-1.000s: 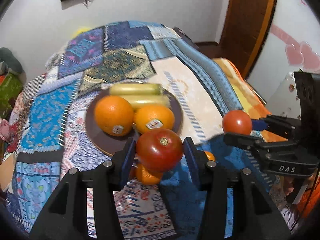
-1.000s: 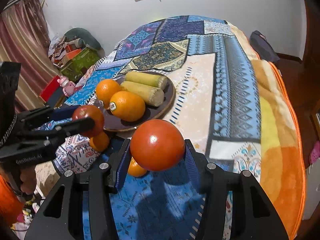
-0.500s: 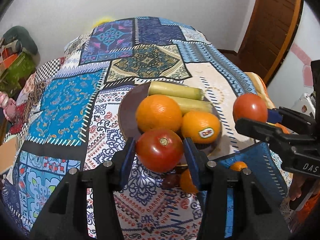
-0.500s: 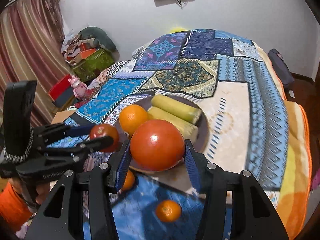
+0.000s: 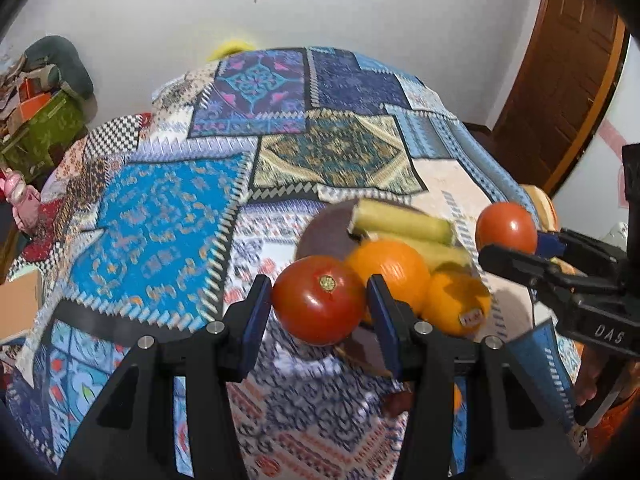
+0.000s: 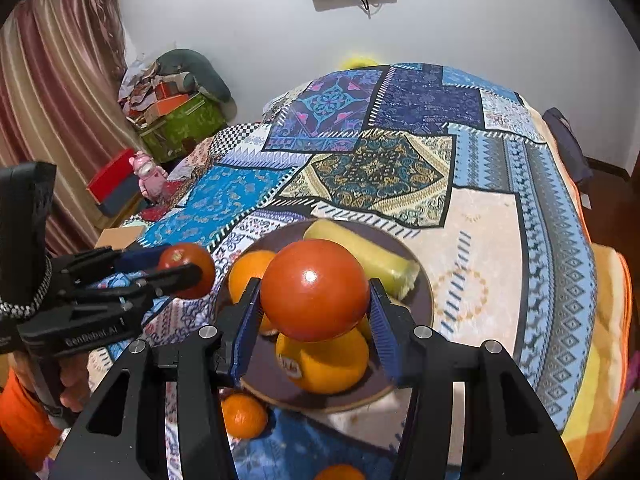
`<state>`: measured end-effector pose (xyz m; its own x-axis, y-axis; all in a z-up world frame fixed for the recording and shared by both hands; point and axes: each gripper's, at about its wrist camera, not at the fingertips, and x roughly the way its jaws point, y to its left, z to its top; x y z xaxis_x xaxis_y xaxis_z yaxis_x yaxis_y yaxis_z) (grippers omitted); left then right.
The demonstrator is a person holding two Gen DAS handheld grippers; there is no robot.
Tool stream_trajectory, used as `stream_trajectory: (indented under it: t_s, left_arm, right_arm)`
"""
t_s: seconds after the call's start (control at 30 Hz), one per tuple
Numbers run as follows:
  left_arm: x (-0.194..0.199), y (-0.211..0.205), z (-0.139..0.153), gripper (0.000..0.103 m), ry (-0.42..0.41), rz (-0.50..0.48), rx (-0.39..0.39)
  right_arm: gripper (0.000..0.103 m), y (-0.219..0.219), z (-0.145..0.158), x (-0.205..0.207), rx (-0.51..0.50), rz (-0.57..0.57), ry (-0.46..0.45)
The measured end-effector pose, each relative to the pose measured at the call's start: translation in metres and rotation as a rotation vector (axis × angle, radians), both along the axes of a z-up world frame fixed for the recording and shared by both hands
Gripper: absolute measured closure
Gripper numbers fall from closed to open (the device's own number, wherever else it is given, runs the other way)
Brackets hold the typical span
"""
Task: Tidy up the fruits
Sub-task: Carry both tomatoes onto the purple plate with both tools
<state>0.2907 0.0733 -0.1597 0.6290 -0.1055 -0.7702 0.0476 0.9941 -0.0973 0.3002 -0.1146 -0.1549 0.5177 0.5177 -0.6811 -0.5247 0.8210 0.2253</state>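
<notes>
Both tools are clenched on fruit above a bed. Left tool (image 5: pixel 320 306) grips a red tomato (image 5: pixel 319 300) between its blue-padded fingers, stem scar facing the camera, held in the air just left of the plate's near edge. Right tool (image 6: pixel 314 304) grips a second tomato (image 6: pixel 315 290), smooth and glossy, directly over the plate. Each tool also shows in the other's view: the right one at the right edge of the left view, the left one at the left edge of the right view.

Largest thing in sight is the bed, covered by a patchwork quilt (image 6: pixel 384 168) of blue, navy, teal and cream panels, with an orange and yellow blanket (image 6: pixel 608 320) along its right side. On the quilt sits a dark brown plate (image 6: pixel 424 300). It carries two pale yellow-green peeled banana pieces (image 6: pixel 360 252) lying side by side at the far side, and two oranges: one (image 6: pixel 248 268) at the left, the other (image 6: pixel 324 364), bearing a small sticker, at the near side, partly under the right tool's tomato.

Off the plate, on the quilt near its front edge, lies a small tangerine (image 6: pixel 243 416), and another small orange fruit (image 6: pixel 340 472) peeks in at the bottom of the right view.
</notes>
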Motion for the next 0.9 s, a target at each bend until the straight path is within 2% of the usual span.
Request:
stream_trajectory:
  t_s: [0.43, 0.8, 0.9]
  left_arm:
    - [0.058, -0.004, -0.018, 0.054, 0.026, -0.002, 0.004]
    - [0.078, -0.017, -0.035, 0.054, 0.066, -0.019, 0.019]
    - [0.081, -0.015, -0.038, 0.054, 0.076, -0.012, -0.013]
  right_arm:
    - [0.055, 0.023, -0.018, 0.038, -0.033, 0.003, 0.036]
    - [0.055, 0.024, -0.036, 0.05, -0.057, 0.005, 0.083]
    - [0.054, 0.022, -0.038, 0.051, -0.052, 0.0, 0.088]
